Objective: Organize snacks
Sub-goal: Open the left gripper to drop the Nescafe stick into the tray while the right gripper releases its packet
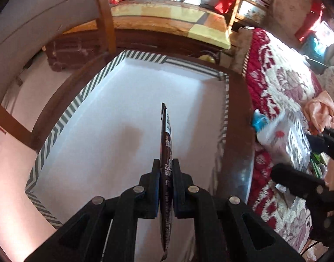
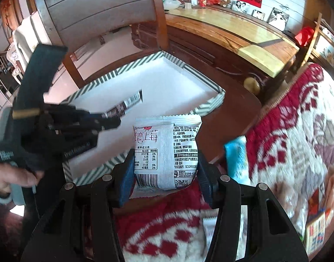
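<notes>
My left gripper (image 1: 166,163) is shut on a thin dark brown snack packet (image 1: 166,135), held edge-on above the white inside of a striped-rim box (image 1: 64,120). The packet (image 2: 123,107) and the left gripper (image 2: 106,122) also show in the right wrist view, over the box (image 2: 97,83). My right gripper (image 2: 164,159) is shut on a white strawberry snack pack (image 2: 167,150), held upright above the red-and-white blanket beside the box. This pack (image 1: 284,135) shows blurred at the right of the left wrist view, with the right gripper (image 1: 315,152).
A blue-and-white snack pack (image 2: 236,159) lies on the blanket (image 2: 297,135). More snack boxes (image 2: 315,229) sit at the right edge. A dark wooden table rim (image 1: 239,144) runs between box and blanket. A wooden chair (image 2: 97,6) and a long sideboard (image 2: 232,32) stand behind.
</notes>
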A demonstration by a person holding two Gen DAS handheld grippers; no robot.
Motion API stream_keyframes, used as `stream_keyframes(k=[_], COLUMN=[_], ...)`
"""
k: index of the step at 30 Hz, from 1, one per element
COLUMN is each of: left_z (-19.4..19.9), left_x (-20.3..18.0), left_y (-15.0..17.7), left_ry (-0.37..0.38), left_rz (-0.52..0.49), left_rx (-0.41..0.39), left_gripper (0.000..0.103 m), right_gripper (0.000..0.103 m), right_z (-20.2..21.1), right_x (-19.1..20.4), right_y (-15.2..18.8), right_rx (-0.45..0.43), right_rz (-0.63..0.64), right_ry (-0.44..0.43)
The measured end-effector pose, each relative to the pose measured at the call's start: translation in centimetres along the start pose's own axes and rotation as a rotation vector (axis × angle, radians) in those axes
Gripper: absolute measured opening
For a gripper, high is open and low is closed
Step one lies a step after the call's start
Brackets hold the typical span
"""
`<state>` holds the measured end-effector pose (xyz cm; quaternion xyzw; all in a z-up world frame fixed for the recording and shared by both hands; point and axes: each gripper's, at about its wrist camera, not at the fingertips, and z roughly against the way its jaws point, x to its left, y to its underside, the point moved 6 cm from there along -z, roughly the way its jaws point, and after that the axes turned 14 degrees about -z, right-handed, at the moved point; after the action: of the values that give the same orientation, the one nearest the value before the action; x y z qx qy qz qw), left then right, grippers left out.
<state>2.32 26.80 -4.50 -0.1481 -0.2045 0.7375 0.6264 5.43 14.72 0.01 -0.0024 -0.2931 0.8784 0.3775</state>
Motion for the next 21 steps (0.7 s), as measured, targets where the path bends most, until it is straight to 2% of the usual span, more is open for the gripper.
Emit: stream_keyframes(k=[13,21], left_z=[-2.1,-3.7], left_x=[3.4,4.7], left_y=[0.6,1.0], left_ry=[-0.031,-0.027], left_rz=[0.103,0.172], left_rx=[0.081,0.135], left_gripper=[0.011,0.011], right_gripper=[0.052,0.051], right_z=[-6.3,-10.1], right_x=[3.0,3.3], right_y=[-4.9,-4.5], right_rx=[0.050,0.127], right_rz=[0.001,-0.017], right_ry=[-0.073,-0.076])
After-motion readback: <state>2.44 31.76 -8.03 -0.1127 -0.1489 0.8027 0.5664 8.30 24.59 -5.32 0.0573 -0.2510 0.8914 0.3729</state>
